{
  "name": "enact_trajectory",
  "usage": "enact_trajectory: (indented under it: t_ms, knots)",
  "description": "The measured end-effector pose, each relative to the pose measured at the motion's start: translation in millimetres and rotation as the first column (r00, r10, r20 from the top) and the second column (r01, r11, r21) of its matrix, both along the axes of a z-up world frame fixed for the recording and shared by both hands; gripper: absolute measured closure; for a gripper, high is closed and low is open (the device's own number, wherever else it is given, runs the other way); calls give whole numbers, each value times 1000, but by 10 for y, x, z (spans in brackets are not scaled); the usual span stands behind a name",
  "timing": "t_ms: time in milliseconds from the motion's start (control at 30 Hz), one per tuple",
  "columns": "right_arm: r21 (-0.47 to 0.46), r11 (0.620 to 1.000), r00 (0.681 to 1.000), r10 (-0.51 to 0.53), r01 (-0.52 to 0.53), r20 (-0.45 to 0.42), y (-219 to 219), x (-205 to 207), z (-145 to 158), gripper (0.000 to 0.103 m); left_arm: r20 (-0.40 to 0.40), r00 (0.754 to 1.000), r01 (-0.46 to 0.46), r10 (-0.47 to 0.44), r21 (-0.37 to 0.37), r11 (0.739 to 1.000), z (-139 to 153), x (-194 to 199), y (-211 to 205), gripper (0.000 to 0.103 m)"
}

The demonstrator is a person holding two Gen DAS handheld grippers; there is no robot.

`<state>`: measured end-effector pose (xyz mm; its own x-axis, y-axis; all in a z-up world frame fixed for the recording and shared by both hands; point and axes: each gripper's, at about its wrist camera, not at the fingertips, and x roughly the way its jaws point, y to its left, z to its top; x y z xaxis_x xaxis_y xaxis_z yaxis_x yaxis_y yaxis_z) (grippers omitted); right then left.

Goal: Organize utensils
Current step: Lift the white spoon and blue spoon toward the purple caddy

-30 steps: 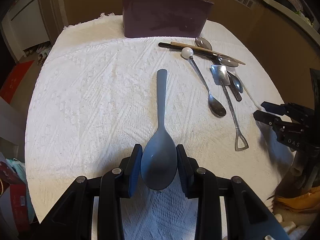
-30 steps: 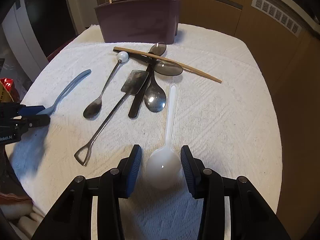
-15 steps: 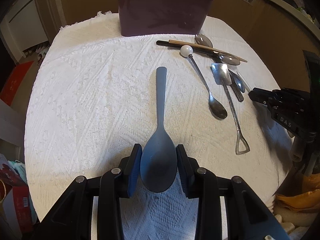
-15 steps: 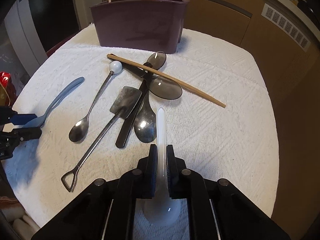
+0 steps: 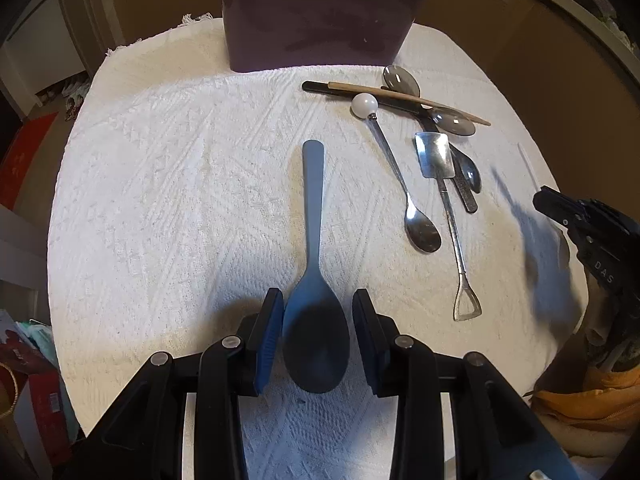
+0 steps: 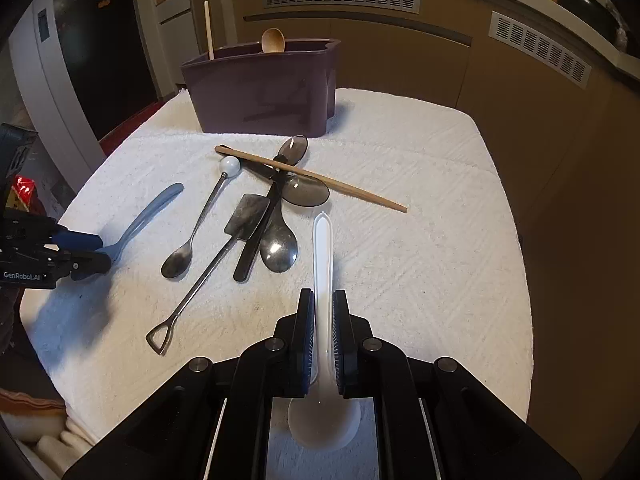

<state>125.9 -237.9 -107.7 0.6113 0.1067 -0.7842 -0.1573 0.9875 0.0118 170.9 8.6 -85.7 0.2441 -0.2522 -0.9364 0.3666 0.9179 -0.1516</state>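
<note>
The left hand-held gripper (image 5: 316, 334) gripped the bowl of a blue-grey plastic spoon (image 5: 313, 256), its handle pointing away over the white textured cloth (image 5: 168, 184) on the counter. The right hand-held gripper (image 6: 320, 336) was clamped narrowly on the handle of a white plastic spoon (image 6: 322, 252), bowl nearest the camera. Beyond, a loose cluster lay on the cloth: a ball-ended teaspoon (image 6: 200, 224), a shovel-shaped metal spoon (image 6: 218, 260), a black-handled spoon (image 6: 278, 246), translucent grey spoons (image 6: 306, 194) and a single wooden chopstick (image 6: 312, 178) across them. Farthest stood the dark purple utensil holder (image 6: 264, 92), holding a wooden spoon (image 6: 273, 41).
</note>
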Motion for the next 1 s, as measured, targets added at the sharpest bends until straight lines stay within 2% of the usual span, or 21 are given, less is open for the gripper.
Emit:
enact_trajectory:
  t_ms: [133, 300, 500, 533, 567, 667, 767, 900, 1000]
  knots:
    - [18, 1000, 1000, -9, 8, 4, -34, 14, -41, 94, 2, 1000, 16, -16, 53, 998, 21, 165, -152, 70]
    - [42, 999, 1000, -8, 8, -2, -69, -4, -100, 94, -43, 999, 27, -23, 95, 995, -59, 398, -334, 70]
    - [55, 998, 1000, -12, 13, -12, -113, 4, -146, 94, -16, 1000, 26, -24, 116, 993, -85, 573, -447, 83]
    - [56, 998, 1000, -12, 13, -14, -113, 10, -153, 94, -2, 1000, 23, -23, 123, 992, -81, 579, -449, 88]
    - [57, 998, 1000, -12, 13, -17, -109, 17, -161, 94, 16, 1000, 23, -25, 123, 992, -72, 588, -458, 94]
    - [63, 998, 1000, -10, 10, -13, -87, 13, -154, 94, 104, 994, 5, -17, 116, 993, -18, 510, -413, 94]
    - [66, 998, 1000, -3, 2, 11, -39, -34, -75, 94, 231, 973, -31, 12, 79, 996, 131, 345, -344, 94]
    - [60, 998, 997, 4, -9, 80, 37, -114, 191, 94, 367, 926, -84, 91, -35, 996, 539, 125, -112, 94]
    - [62, 998, 987, 8, -19, 160, 80, -154, 524, 94, 460, 880, -84, 120, -97, 992, 959, 23, -47, 94]
